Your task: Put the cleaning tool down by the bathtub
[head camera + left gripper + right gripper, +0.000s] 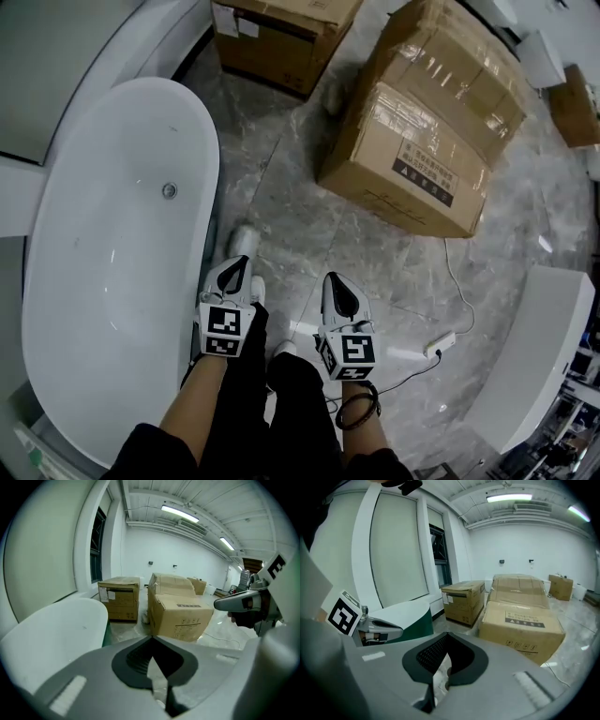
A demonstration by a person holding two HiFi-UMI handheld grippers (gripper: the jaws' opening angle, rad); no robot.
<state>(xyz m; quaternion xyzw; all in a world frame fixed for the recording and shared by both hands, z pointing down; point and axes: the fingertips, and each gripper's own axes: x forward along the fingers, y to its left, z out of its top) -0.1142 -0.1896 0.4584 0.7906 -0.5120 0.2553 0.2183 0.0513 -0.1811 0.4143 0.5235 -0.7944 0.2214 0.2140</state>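
Cleaning tool (244, 241) is seemingly lying just ahead of the left gripper (242, 264), beside the bathtub (112, 281).
That one and the right gripper (333, 281) are hovering closed, empty; best backing off without nudging it.

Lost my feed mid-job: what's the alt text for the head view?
The left gripper and right gripper are shut and empty above a marble floor. A white bathtub lies left, a small white object beside it; cardboard boxes stand ahead.

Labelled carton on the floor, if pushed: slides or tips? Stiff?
Likely slides, not tips: the carton lies low and wide on a glossy stone floor. Probably fairly stiff: taped seams, faces mostly flat. Weight can't be judged.
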